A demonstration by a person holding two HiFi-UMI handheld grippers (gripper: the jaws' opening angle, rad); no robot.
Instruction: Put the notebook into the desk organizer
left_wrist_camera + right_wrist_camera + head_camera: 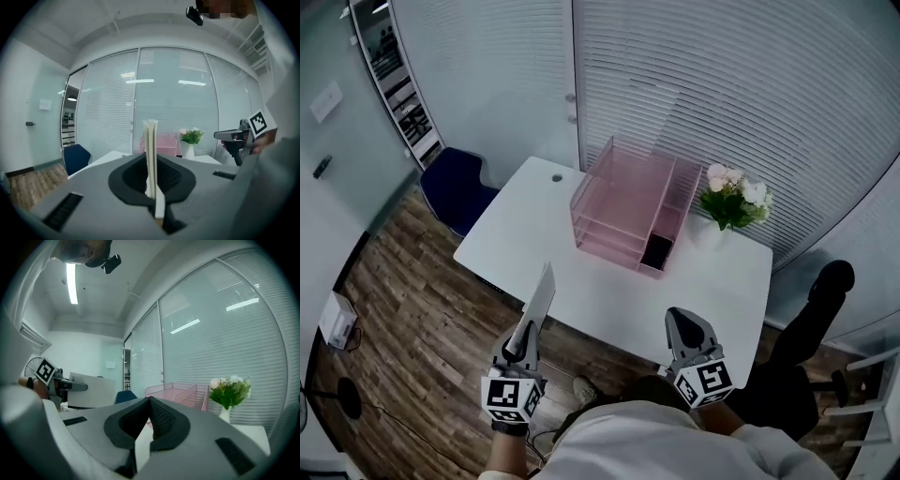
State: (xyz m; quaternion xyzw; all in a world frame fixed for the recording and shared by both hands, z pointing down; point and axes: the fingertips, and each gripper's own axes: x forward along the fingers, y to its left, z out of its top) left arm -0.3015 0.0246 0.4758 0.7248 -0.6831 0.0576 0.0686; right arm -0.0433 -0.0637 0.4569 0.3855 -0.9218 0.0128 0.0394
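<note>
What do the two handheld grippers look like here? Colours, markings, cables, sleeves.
Both the left gripper and the right gripper have grey tapered shells, each with a white cube of black square markers at the rear. Black textured pads line the jaws. No cables show. The person wears a light top.

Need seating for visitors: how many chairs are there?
2: a blue chair left of the table, a black chair at its right. More may be out of view.
</note>
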